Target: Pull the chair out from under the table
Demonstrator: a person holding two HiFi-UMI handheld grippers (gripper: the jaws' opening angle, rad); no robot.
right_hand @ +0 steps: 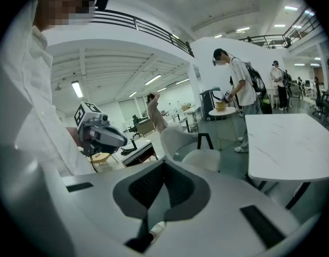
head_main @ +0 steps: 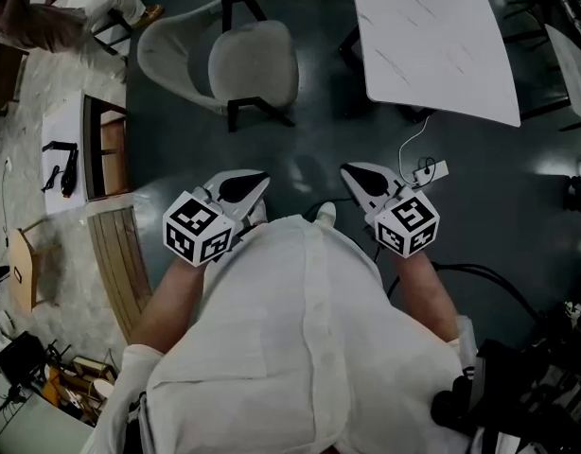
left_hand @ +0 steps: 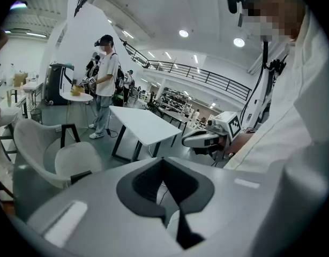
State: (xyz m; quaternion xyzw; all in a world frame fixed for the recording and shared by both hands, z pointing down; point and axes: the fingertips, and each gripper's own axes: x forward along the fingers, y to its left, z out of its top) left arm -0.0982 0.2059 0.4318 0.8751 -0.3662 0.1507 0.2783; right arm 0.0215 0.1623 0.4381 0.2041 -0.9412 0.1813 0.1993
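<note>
The pale shell chair (head_main: 243, 64) with black legs stands on the dark floor, to the left of the white marble-look table (head_main: 432, 41) and apart from it. Both grippers hang close to my body, well short of the chair. My left gripper (head_main: 260, 183) is shut and holds nothing, and my right gripper (head_main: 351, 171) is likewise shut and empty. The left gripper view looks over the shut jaws (left_hand: 163, 160) at the chair (left_hand: 73, 159), the table (left_hand: 146, 125) and the right gripper (left_hand: 204, 139). The right gripper view shows the chair (right_hand: 199, 155) beyond its own shut jaws (right_hand: 164, 163), with the table (right_hand: 293, 143) at right.
A white cable with a small box (head_main: 431, 170) lies on the floor near the table. Wooden boards (head_main: 115, 263) and a low frame (head_main: 106, 149) lie at the left. Dark equipment (head_main: 527, 386) crowds the lower right. A person (left_hand: 105, 87) stands by a small round table (left_hand: 76, 96).
</note>
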